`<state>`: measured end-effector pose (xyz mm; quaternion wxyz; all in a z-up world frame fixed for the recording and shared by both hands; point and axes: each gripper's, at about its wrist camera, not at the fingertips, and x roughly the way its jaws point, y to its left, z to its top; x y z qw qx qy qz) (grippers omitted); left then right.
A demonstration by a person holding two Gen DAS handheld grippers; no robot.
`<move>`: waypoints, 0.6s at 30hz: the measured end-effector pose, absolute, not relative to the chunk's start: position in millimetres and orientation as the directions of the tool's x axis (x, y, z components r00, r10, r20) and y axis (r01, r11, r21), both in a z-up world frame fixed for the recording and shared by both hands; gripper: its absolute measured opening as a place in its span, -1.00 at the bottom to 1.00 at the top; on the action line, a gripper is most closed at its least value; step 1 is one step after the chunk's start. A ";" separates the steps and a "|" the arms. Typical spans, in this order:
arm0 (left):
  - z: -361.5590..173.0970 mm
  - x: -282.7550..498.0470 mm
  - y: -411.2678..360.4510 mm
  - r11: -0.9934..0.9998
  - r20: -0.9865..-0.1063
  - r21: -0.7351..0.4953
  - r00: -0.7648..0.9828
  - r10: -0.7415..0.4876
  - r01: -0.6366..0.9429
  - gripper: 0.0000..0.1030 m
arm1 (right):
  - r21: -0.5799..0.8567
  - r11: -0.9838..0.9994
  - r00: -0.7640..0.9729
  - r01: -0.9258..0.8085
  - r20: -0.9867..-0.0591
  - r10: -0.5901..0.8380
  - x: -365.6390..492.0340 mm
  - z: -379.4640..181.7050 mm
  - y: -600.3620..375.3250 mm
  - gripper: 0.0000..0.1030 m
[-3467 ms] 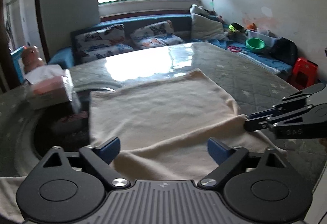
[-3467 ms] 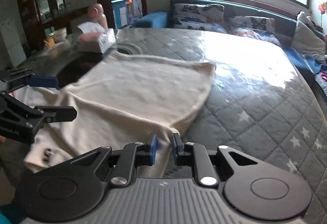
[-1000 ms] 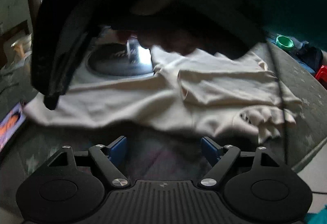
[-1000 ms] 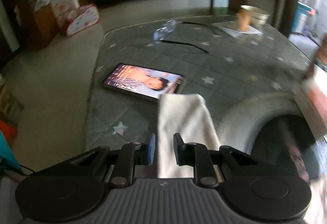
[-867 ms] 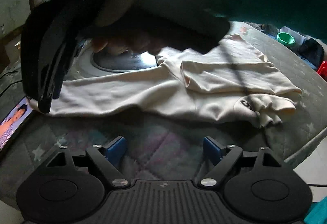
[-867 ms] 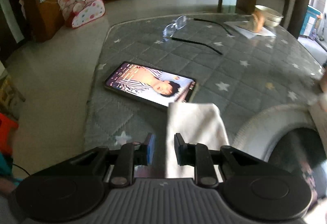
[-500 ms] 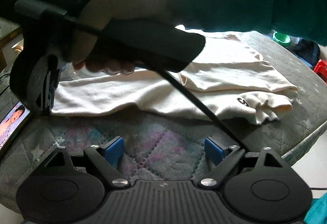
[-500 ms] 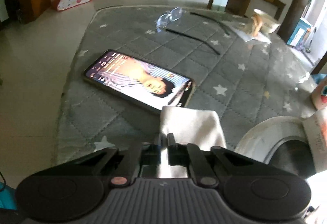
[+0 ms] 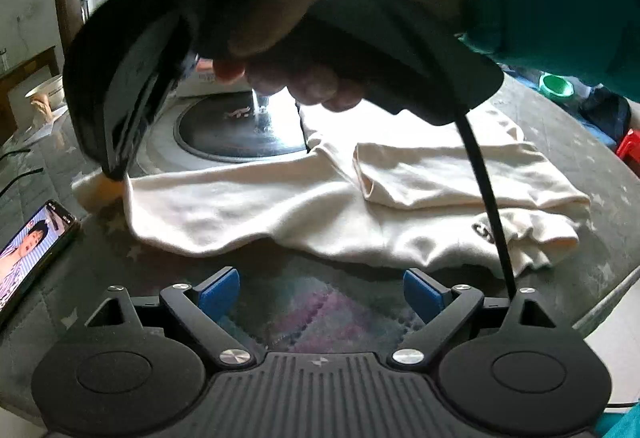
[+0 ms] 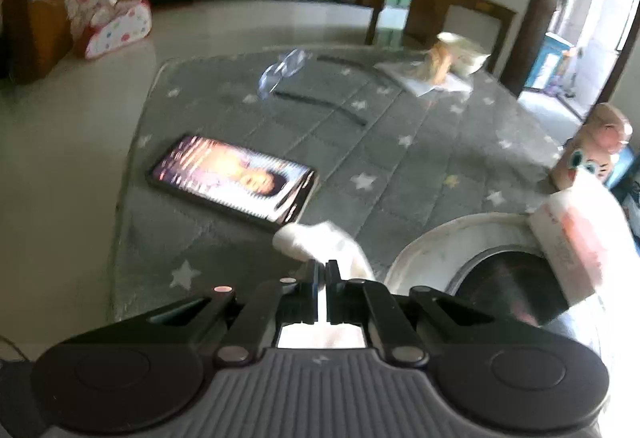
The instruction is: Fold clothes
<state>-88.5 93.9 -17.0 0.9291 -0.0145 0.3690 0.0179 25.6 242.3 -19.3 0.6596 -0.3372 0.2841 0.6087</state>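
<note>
Already we have one sleeve of the cream knit garment (image 9: 312, 214) folded across it near the table's (image 9: 568, 154) front edge; our right gripper (image 10: 322, 278) pinches the other cuff, our left gripper (image 9: 320, 288) gapes empty; most folds remain.

a black smartphone with a lit screen (image 10: 232, 180) is lying flat on the grey star-patterned quilted table (image 10: 420, 142). clear-framed eyeglasses (image 10: 284, 72) are sitting farther back, near a long thin black strip (image 10: 320, 106). a pink-and-white tissue box (image 10: 576, 238) is resting on the round black glass cooktop (image 9: 240, 130).
</note>
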 end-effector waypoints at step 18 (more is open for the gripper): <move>-5.2 -84.6 107.6 0.998 -0.660 -0.035 0.751 0.015 -0.051 0.80 | -0.096 0.337 0.324 -0.937 -0.605 0.727 55.8 51.2 112.3 -0.97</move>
